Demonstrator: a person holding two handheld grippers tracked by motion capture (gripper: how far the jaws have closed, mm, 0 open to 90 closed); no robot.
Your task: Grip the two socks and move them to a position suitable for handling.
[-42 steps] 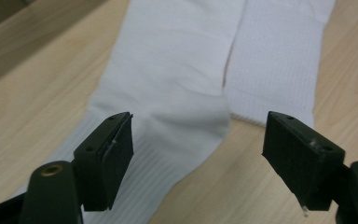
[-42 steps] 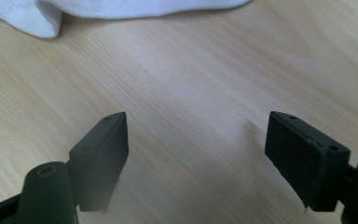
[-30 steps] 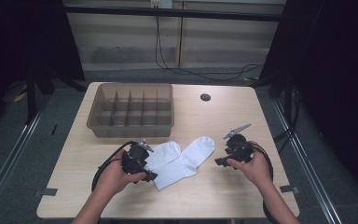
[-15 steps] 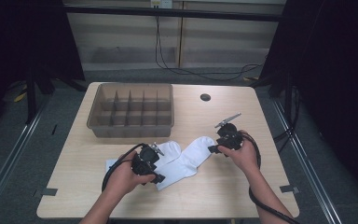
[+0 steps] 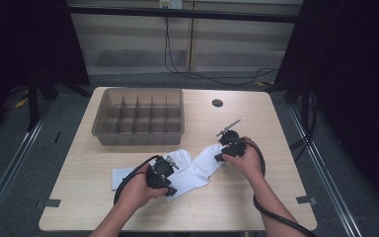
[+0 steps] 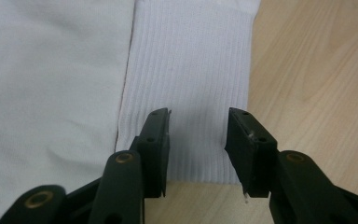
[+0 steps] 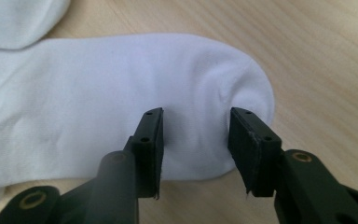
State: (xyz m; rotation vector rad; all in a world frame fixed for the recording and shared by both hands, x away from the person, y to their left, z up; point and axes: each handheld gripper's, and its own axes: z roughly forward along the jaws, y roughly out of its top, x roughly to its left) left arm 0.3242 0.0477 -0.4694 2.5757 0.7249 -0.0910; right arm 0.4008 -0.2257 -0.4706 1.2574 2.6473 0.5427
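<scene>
Here, nearest the person in the high view, the left gripper sits at about 7 o'clock from the table's centre, planted on the ribbed cuff end of a white sock. In the left gripper view that ribbed cuff runs straight away toward 12 o'clock, and the two black jaws straddle its near edge, half open with a clear gap of fabric between them; they have just been closing, but the pads do not yet look pressed into the cloth. A second sock lies just beside it at 9 to 10 o'clock, touching along the seam. Farther out, at roughly 4 o'clock from centre, the right gripper hangs over the toe end. In the right gripper view the rounded toe sits between its jaws, which are likewise half open and have just been closing without a visible pinch. So the sock's long axis runs from 7 toward 2 o'clock, one claw at each end. Beyond, at 11 o'clock, stands the divided bin, well apart from both hands.
</scene>
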